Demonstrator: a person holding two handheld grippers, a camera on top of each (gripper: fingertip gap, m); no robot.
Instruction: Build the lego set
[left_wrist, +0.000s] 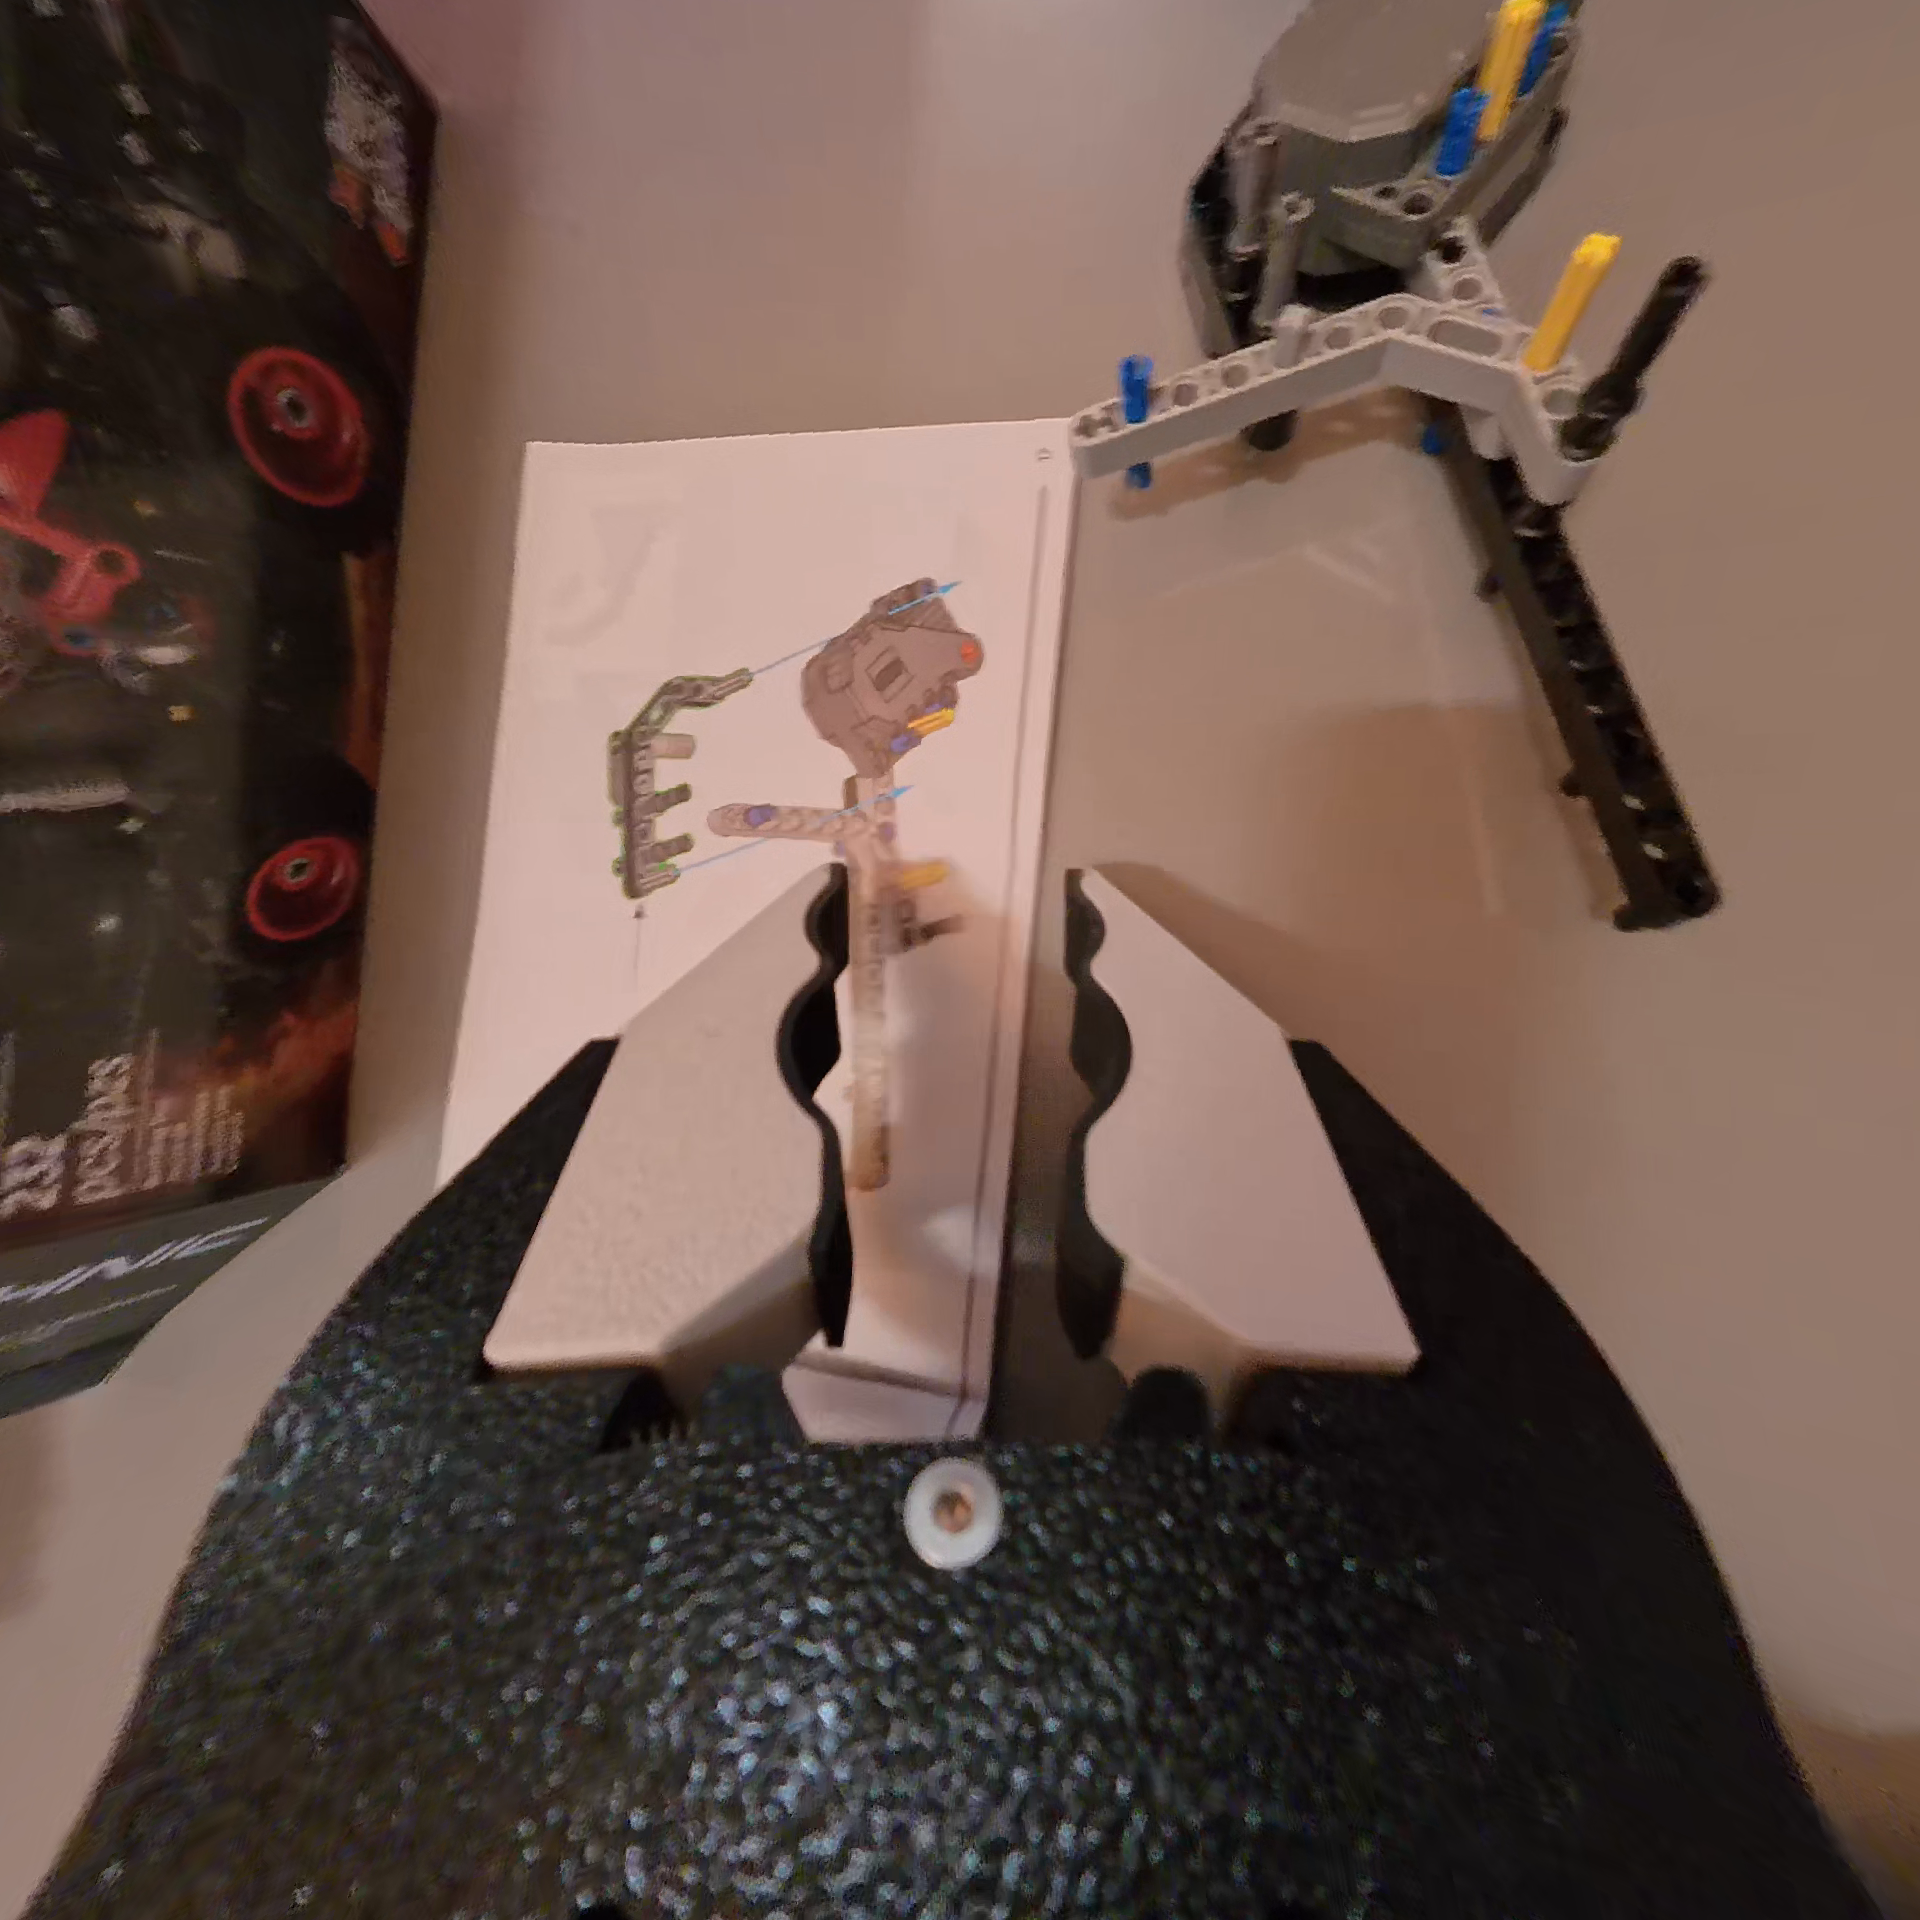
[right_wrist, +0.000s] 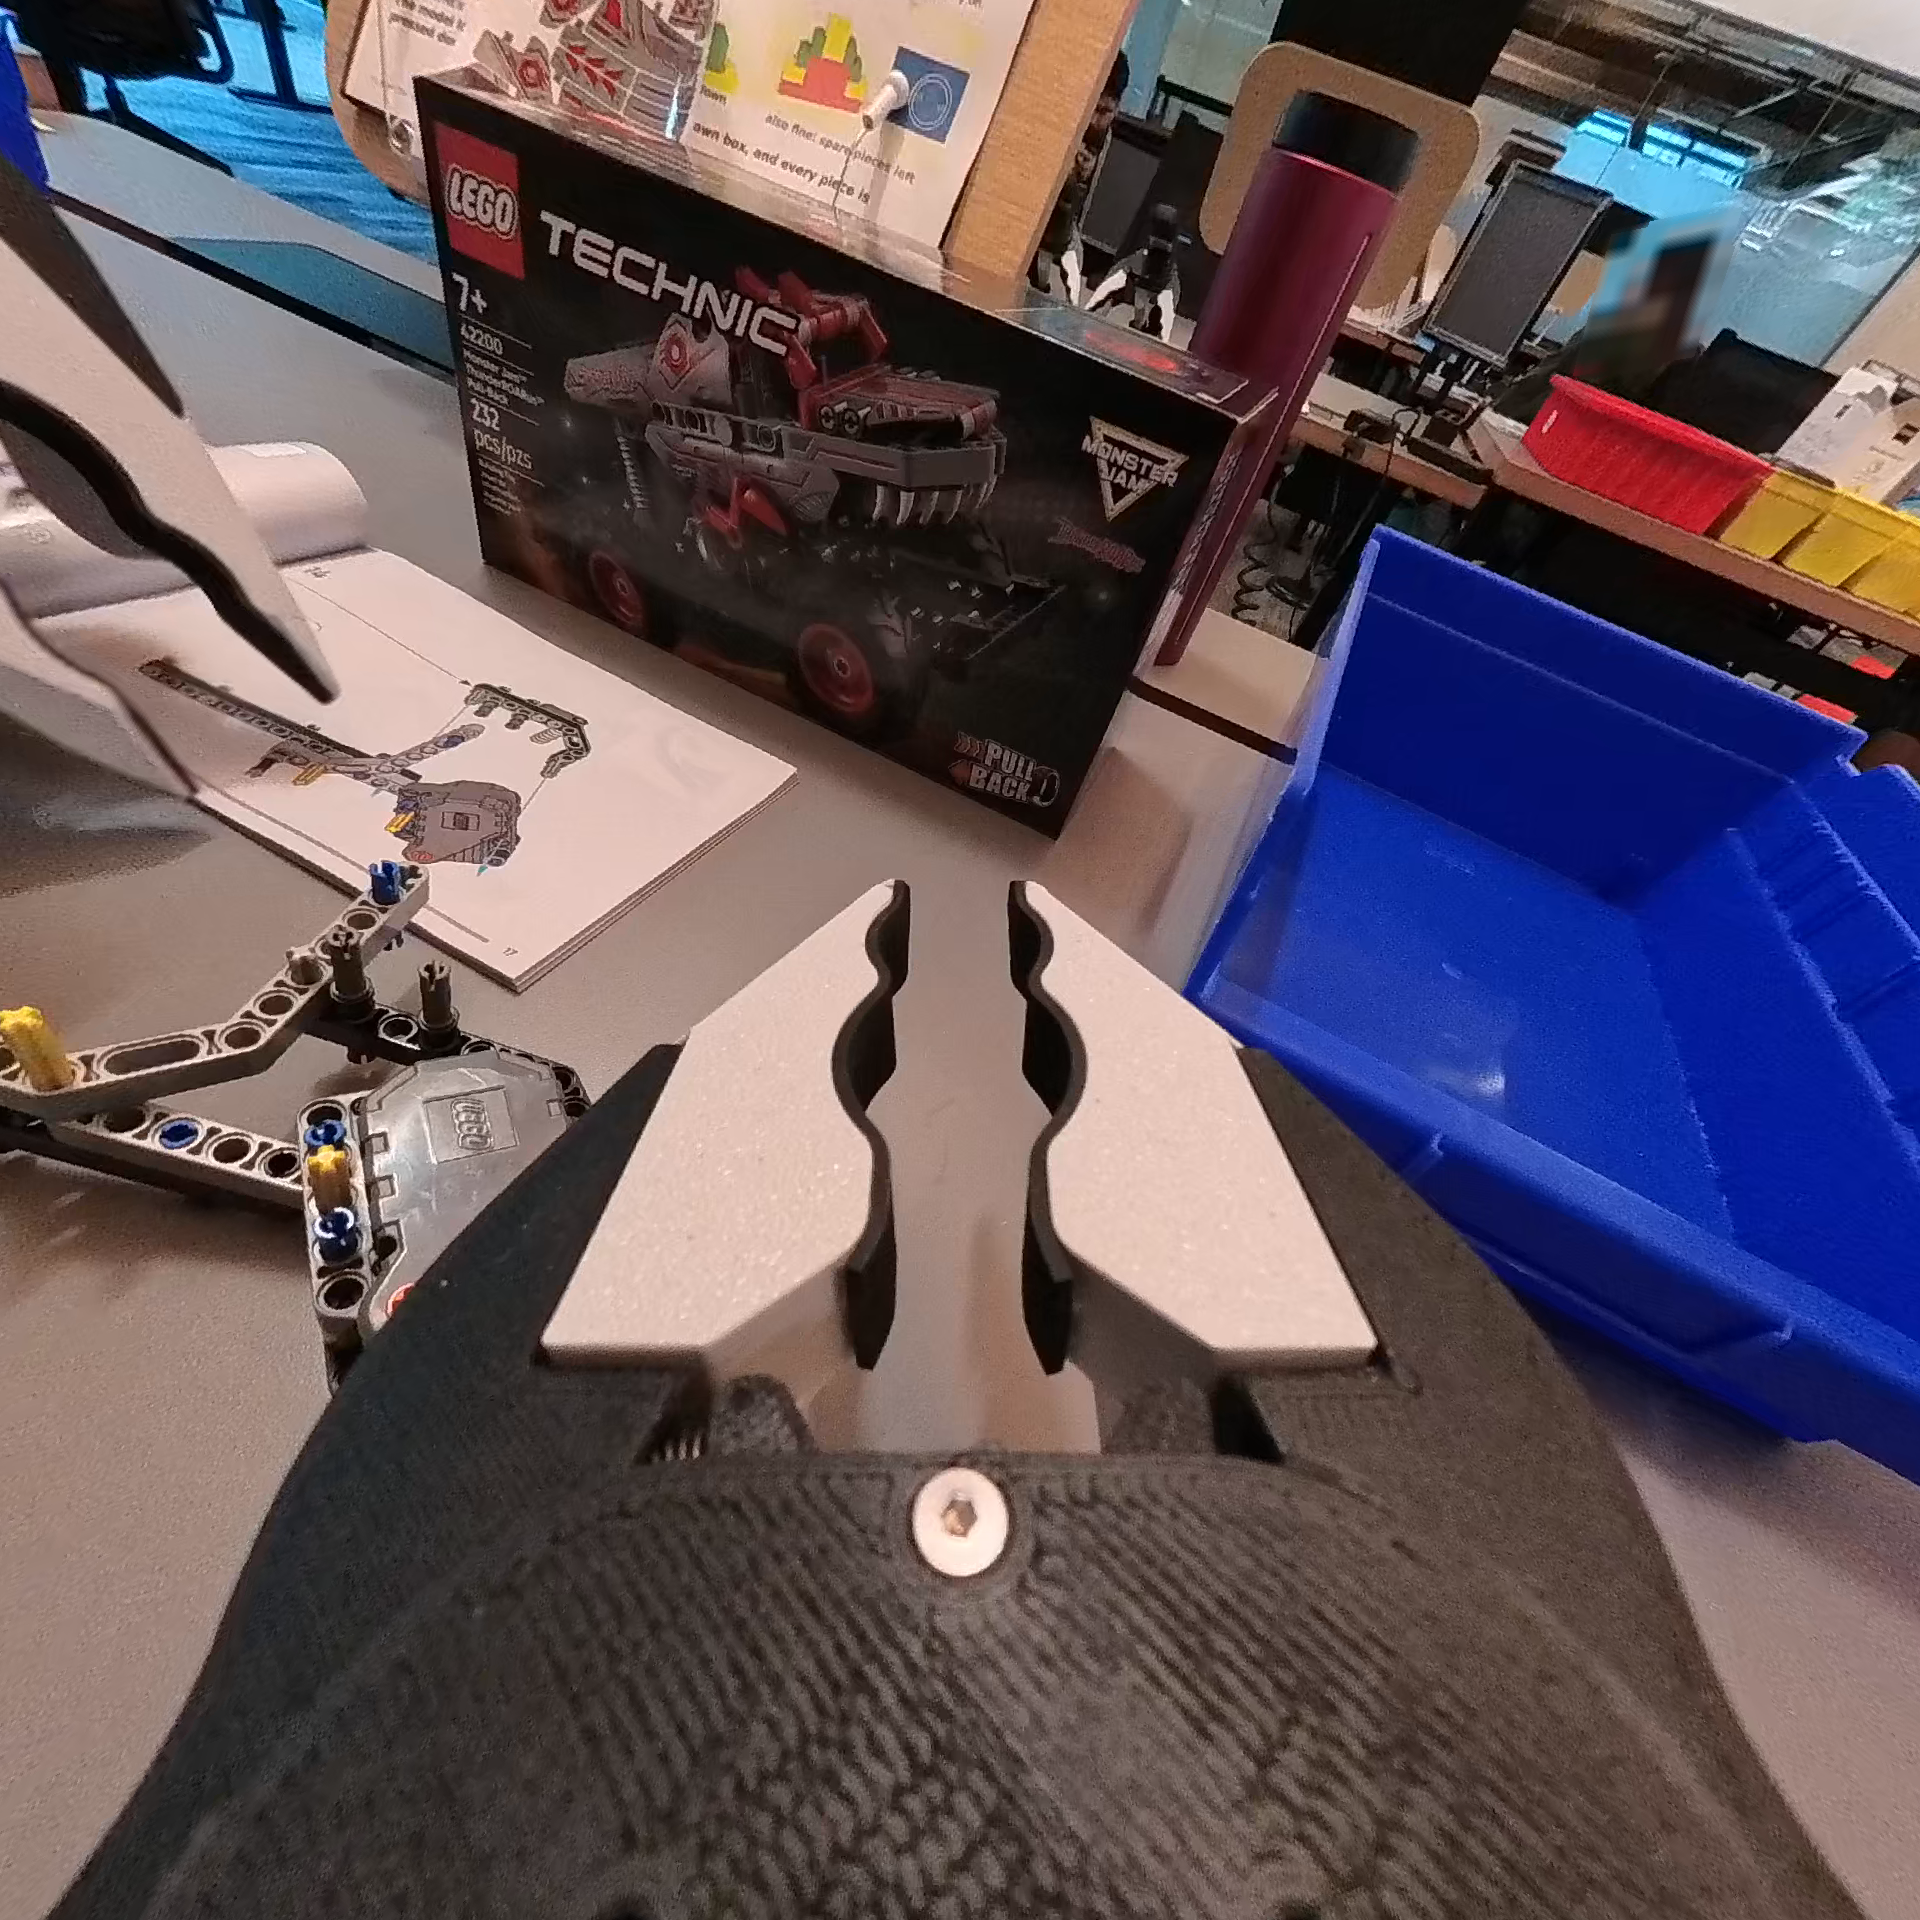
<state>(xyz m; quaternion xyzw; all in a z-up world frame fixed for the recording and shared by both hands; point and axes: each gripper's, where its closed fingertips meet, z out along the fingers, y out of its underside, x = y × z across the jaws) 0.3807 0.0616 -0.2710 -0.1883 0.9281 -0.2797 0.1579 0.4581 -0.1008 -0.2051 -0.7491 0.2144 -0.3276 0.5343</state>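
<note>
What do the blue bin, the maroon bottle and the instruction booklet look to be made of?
Blue bin: glossy moulded plastic, going by its sheen and ribbed walls. Maroon bottle: probably matte-coated metal with a black cap, though the look leaves it open. Instruction booklet: printed paper, with stacked page edges visible.

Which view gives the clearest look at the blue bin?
The right wrist view: the blue bin fills its right side, open top and inner walls visible, beside the right tool. The left wrist view does not show it.

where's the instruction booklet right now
The instruction booklet lies open on the table, straight ahead under the left tongs in the left wrist view. The lego box is on its left, the half-built model on its right.
</note>
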